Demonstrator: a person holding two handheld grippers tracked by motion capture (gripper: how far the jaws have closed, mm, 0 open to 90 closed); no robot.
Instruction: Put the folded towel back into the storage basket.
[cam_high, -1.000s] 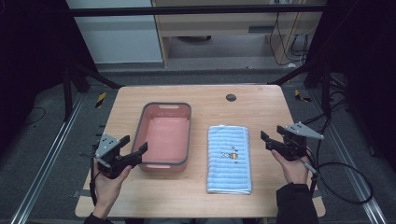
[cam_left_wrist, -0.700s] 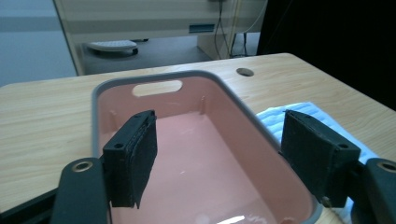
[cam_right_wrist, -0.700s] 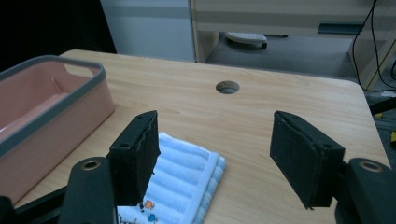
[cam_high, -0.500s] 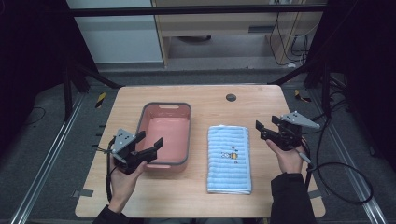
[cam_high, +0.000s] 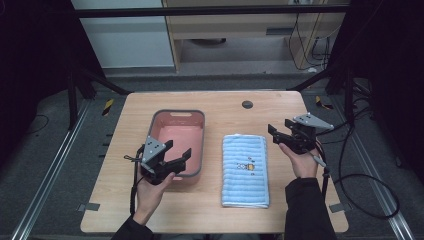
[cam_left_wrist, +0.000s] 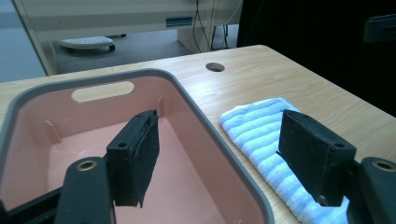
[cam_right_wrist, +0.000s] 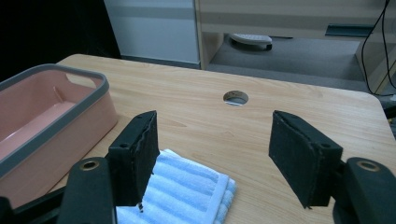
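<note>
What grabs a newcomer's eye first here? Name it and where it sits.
The pink basin with its grey rim, left of centre on the wooden table. Next, the folded blue striped towel lying beside it. Open left gripper hovers at the basin's near corner; open right gripper by the towel's far corner.

The towel (cam_high: 245, 170) is soft ribbed terry cloth; the basin (cam_high: 178, 137) smooth matt plastic (grey-rimmed); the table (cam_high: 225, 105) pale, satin-finished wood grain.

Grey floor (cam_high: 240, 75), wooden cabinet (cam_high: 240, 25), white panel (cam_high: 125, 45), dark surroundings
</note>
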